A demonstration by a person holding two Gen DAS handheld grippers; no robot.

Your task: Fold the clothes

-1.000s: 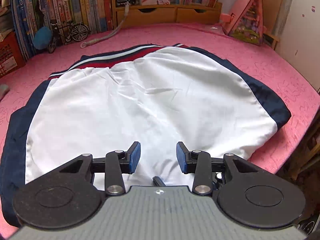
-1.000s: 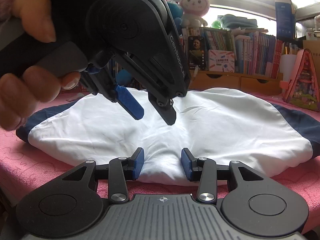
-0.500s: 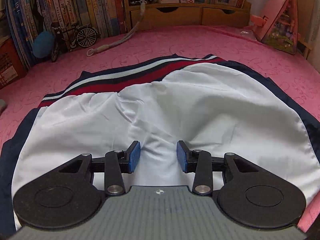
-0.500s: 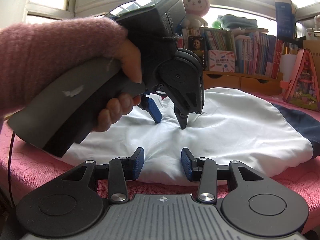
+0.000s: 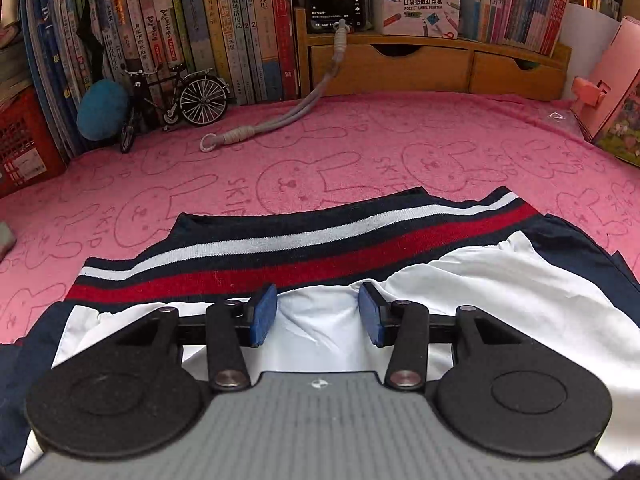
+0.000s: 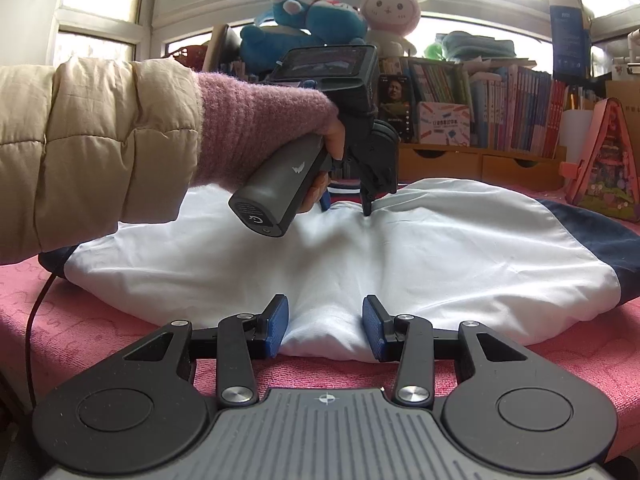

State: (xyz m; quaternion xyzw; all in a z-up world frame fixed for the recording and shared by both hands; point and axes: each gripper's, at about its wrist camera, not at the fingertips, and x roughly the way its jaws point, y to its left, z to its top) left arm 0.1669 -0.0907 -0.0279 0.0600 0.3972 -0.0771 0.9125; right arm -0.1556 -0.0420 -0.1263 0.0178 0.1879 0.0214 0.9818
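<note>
Two claws work the white garment (image 6: pixel 400 248) spread on the pink-covered counter (image 5: pixel 360 160). Beside its striped waistband (image 5: pixel 304 256), the left claw (image 5: pixel 318 314) stands spread, tips pressing cloth; opposite the waistband, the right claw (image 6: pixel 325 326) straddles the near hem, unclosed, likely anchoring a fold line.

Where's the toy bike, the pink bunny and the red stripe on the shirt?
toy bike (image 5: pixel 176 98): left wrist view, on its frame.
pink bunny (image 6: pixel 390 8): right wrist view, on its face.
red stripe (image 5: pixel 304 262): left wrist view, middle of the band.
</note>
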